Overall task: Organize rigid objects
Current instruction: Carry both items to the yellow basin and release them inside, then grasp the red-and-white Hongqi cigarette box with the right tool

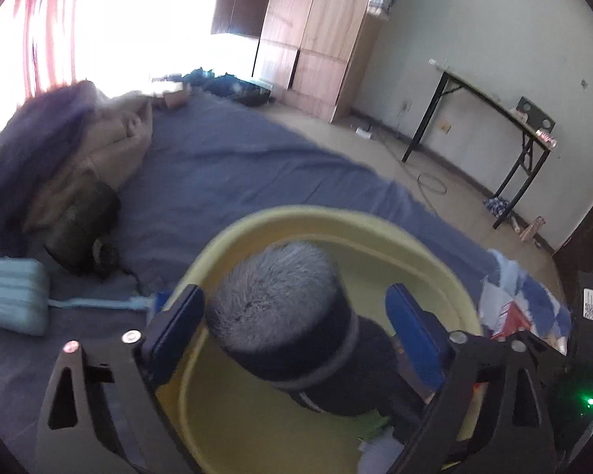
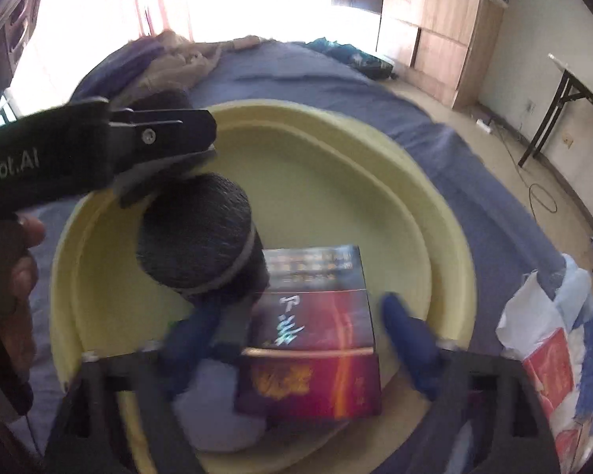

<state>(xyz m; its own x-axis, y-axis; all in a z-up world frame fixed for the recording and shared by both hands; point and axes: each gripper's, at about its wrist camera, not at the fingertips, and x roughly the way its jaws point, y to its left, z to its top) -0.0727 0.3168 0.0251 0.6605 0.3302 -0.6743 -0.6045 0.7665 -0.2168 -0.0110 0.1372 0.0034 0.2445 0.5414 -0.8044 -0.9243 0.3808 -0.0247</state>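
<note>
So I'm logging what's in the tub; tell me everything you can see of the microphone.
The microphone has a rounded dark-grey mesh head, a pale ring beneath it and a black body. It stands tilted over the yellow plastic basin, head up toward both cameras. The left gripper has its blue fingers on either side of the head, seemingly not clamped. Its lower body runs beside the red box; contact there is unclear.

So the basin [image 2: 446, 237] sits on the bed [image 1: 233, 166]. In the basin there's a box [image 2: 316, 339], with the microphone [image 2: 201, 233] just left of it, head sticking up. Left of the basin a power bank [image 1: 12, 296] lies on the bed, a folding table [image 1: 494, 98] well behind it.
</note>
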